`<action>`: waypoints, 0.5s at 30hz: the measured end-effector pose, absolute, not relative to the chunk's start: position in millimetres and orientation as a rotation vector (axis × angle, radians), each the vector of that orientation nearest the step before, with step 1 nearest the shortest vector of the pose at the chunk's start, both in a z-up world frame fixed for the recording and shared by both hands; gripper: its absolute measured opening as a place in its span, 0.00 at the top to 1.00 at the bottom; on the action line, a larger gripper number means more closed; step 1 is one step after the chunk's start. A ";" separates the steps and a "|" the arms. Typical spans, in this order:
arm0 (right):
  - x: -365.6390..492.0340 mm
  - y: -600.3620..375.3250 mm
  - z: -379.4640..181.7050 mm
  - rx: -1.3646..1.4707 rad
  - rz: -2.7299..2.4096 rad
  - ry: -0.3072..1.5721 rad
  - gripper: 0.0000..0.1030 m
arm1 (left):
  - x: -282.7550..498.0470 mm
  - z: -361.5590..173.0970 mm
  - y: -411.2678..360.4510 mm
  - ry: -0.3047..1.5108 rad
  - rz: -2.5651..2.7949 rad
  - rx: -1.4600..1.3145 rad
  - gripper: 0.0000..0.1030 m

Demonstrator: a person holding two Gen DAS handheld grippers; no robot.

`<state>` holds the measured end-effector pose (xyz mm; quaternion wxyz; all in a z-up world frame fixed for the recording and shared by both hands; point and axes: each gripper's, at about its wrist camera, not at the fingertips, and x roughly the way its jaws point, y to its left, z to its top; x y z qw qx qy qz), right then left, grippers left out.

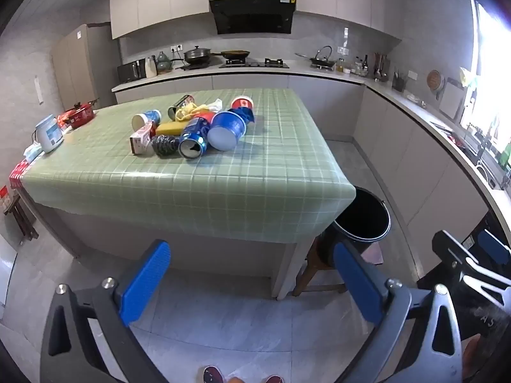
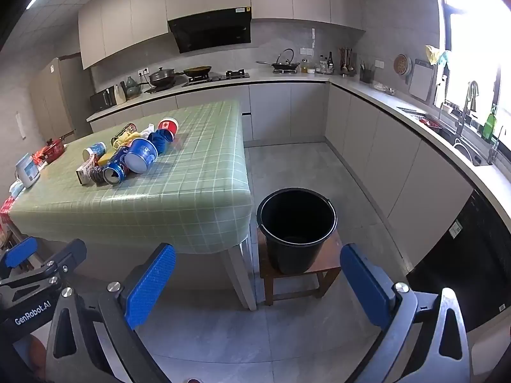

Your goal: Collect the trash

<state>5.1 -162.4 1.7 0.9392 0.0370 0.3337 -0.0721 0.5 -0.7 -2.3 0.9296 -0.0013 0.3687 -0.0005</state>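
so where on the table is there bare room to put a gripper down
The near strip of the table, between the front edge and the trash pile, is bare. So is the right side beyond the blue cup, toward the bucket. The middle is crowded, and the left edge holds a white appliance and a red pot.

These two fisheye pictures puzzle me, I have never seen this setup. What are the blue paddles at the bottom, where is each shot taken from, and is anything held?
Each picture comes from a camera on a hand-held two-finger gripper. The blue paddles are its fingers. The left gripper and right gripper are both open and hold nothing. Ahead, a pile of trash, cans, cups and a carton, lies on the green checked table. A black bucket stands on a wooden stool beside the table.
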 end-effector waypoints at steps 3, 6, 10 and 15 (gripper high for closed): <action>7.2 -161.8 0.8 0.065 -0.157 0.699 0.00 | 4.8 -0.1 -5.2 0.776 -0.002 0.009 0.00; 9.2 -161.8 -0.6 0.066 -0.164 0.700 0.00 | -2.4 1.6 1.3 0.751 -0.006 -0.015 0.00; 4.2 -164.2 3.5 0.063 -0.159 0.689 0.00 | -0.3 -0.3 -1.0 0.762 0.000 -0.014 0.00; 2.9 -163.3 1.2 0.054 -0.156 0.690 0.00 | 0.2 -0.6 0.4 0.763 0.000 -0.018 0.00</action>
